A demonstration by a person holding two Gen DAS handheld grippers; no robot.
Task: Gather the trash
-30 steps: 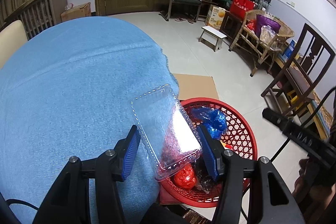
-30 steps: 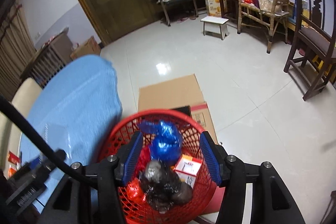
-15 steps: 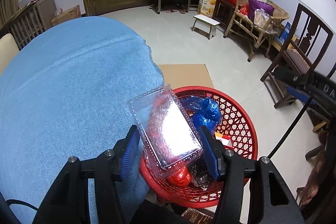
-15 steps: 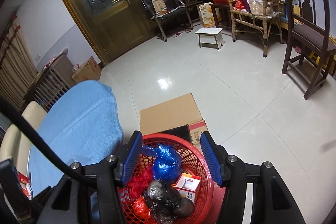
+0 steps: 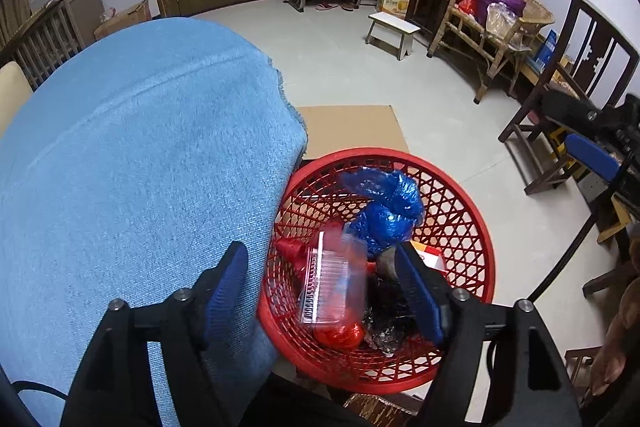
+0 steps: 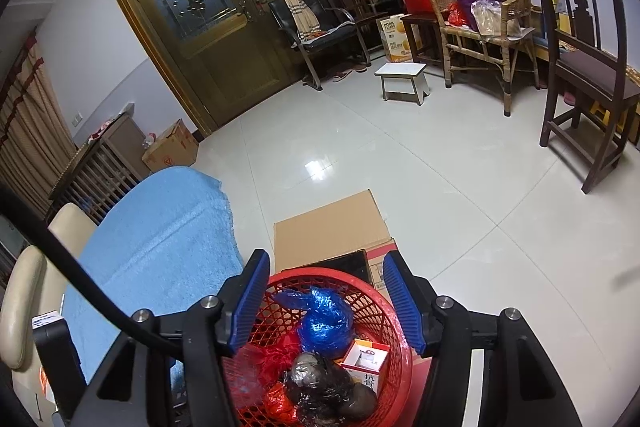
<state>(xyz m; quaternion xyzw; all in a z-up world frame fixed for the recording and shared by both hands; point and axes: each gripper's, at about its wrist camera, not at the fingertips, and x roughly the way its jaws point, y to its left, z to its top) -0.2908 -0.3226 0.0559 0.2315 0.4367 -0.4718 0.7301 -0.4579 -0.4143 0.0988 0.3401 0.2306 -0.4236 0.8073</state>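
Over the red mesh basket [image 5: 472, 227], the left gripper [image 5: 324, 291] hangs with jaws wide, and the clear plastic clamshell [image 5: 332, 287] lies blurred among the trash. Being light, it could tip out. A second ago those jaws gripped it. Right gripper [image 6: 324, 303] is wide, empty.

Both claws spread wide
Left claw [image 5: 322, 281] and right claw [image 6: 326, 301] point downward, blue-padded fingers apart, gripping nothing.
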